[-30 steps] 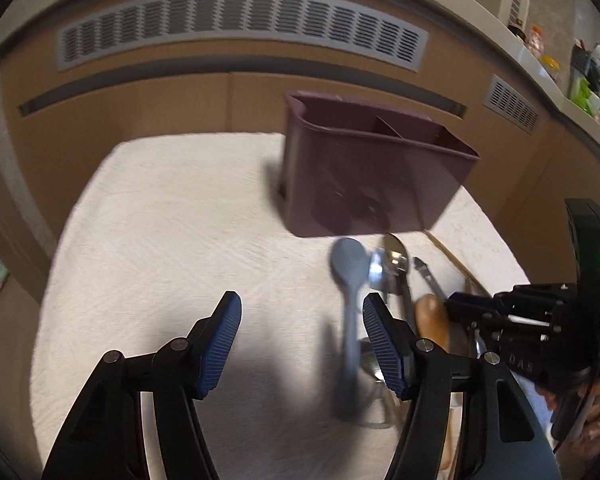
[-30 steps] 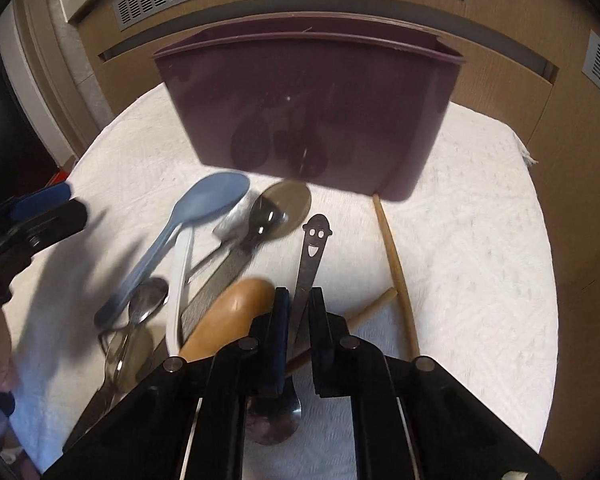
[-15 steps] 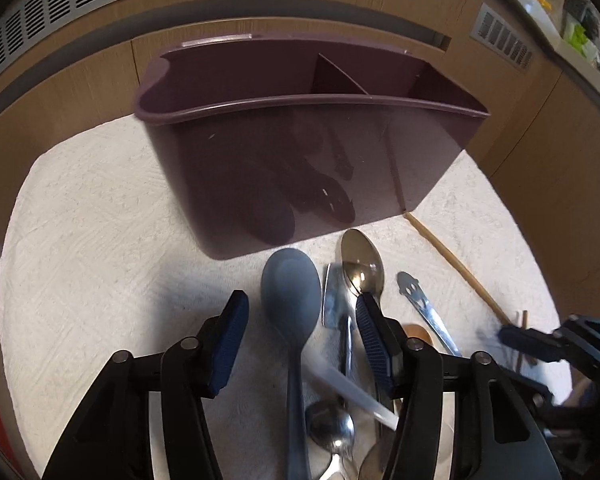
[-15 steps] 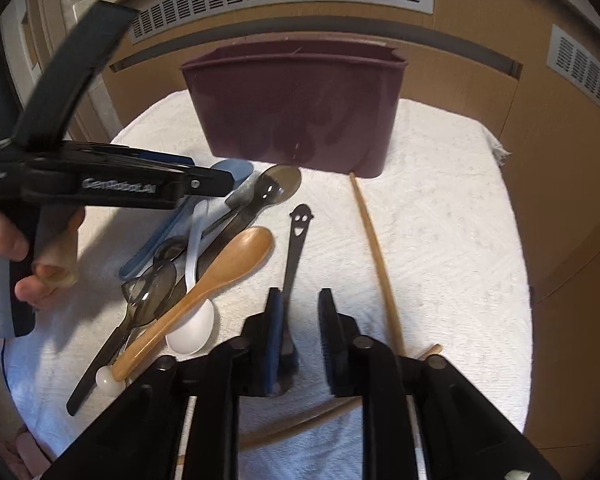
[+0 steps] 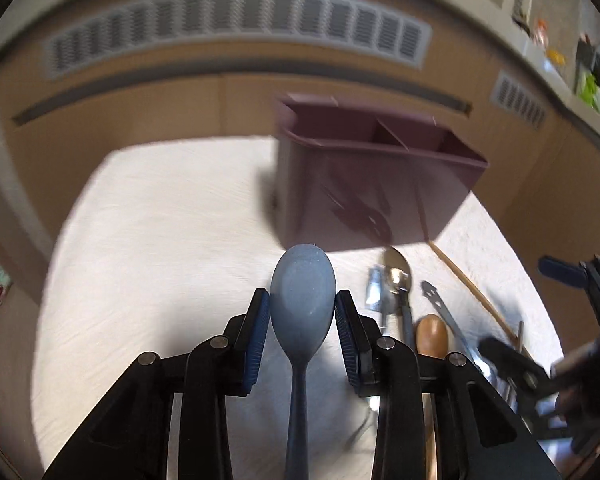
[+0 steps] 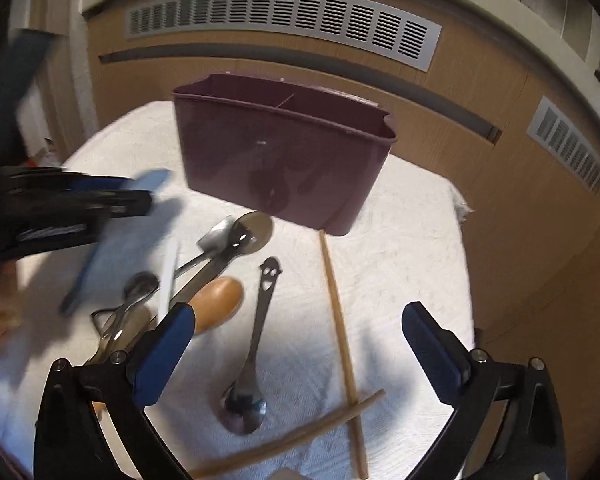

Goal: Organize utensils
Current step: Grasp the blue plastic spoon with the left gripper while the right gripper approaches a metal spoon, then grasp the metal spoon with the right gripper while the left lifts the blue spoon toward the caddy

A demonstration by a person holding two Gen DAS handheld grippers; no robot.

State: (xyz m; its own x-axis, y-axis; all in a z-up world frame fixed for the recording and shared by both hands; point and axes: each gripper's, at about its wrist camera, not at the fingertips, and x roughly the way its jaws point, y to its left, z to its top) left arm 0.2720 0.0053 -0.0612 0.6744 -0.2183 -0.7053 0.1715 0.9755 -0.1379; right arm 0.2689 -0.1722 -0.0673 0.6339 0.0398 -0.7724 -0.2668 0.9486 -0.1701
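The left gripper (image 5: 302,312) has just been closing on the blue spoon (image 5: 302,300) (bowl between its pads, for the maroon caddy (image 5: 374,176)); the right gripper (image 6: 296,344) has just been opening, empty, over the smiley spoon (image 6: 256,344) on the bench

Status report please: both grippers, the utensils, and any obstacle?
Left gripper just closing, shut on blue spoon. Right gripper just opened wide, empty, above smiley spoon. Caddy empty as far as visible. Crossed chopsticks beside.

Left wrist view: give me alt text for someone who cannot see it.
The left gripper has just closed its blue-padded fingers on the bowl of a blue-grey spoon, above a white cloth. Beyond stands a maroon utensil caddy, other utensils lying to its right.
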